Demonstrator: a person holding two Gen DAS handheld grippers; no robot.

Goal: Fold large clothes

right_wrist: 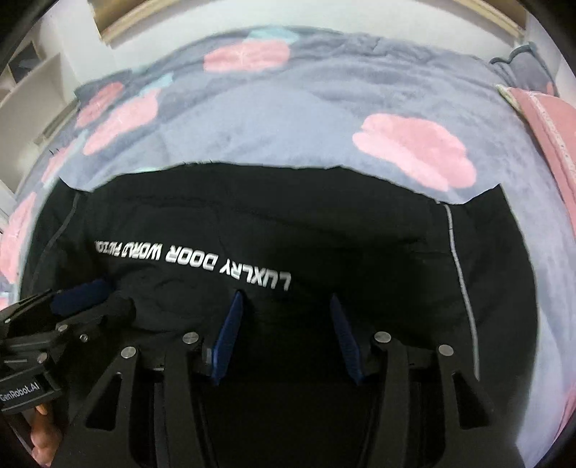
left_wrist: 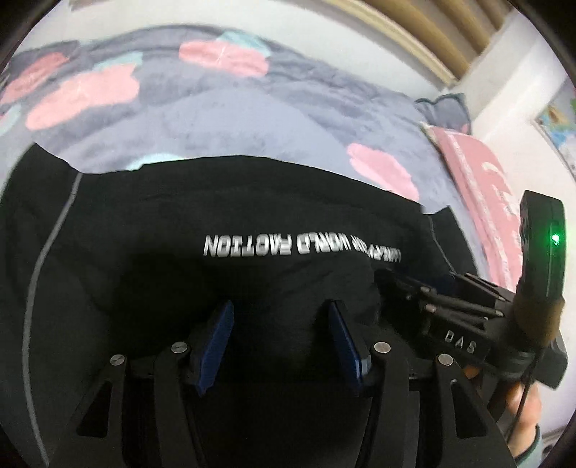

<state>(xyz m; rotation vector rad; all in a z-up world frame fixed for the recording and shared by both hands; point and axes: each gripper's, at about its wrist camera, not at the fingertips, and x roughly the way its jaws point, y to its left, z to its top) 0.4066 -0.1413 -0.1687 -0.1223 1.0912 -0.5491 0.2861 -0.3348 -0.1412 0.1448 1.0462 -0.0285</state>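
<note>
A large black garment (left_wrist: 180,216) with white lettering (left_wrist: 288,244) and grey piping lies spread on the bed; it also shows in the right wrist view (right_wrist: 360,234). My left gripper (left_wrist: 280,309) hovers over the garment's near part, jaws open, blue pads (left_wrist: 216,342) apart with nothing between them. My right gripper (right_wrist: 286,298) is beside it, also open over the black cloth, empty. Each gripper shows at the edge of the other's view: the right one (left_wrist: 468,316), the left one (right_wrist: 72,306).
The bed is covered by a grey-blue blanket (right_wrist: 288,118) with pink patches. A pink pillow (left_wrist: 478,180) lies at the right. A wooden headboard (left_wrist: 414,32) and white wall stand behind; white shelves (right_wrist: 28,82) stand at the left.
</note>
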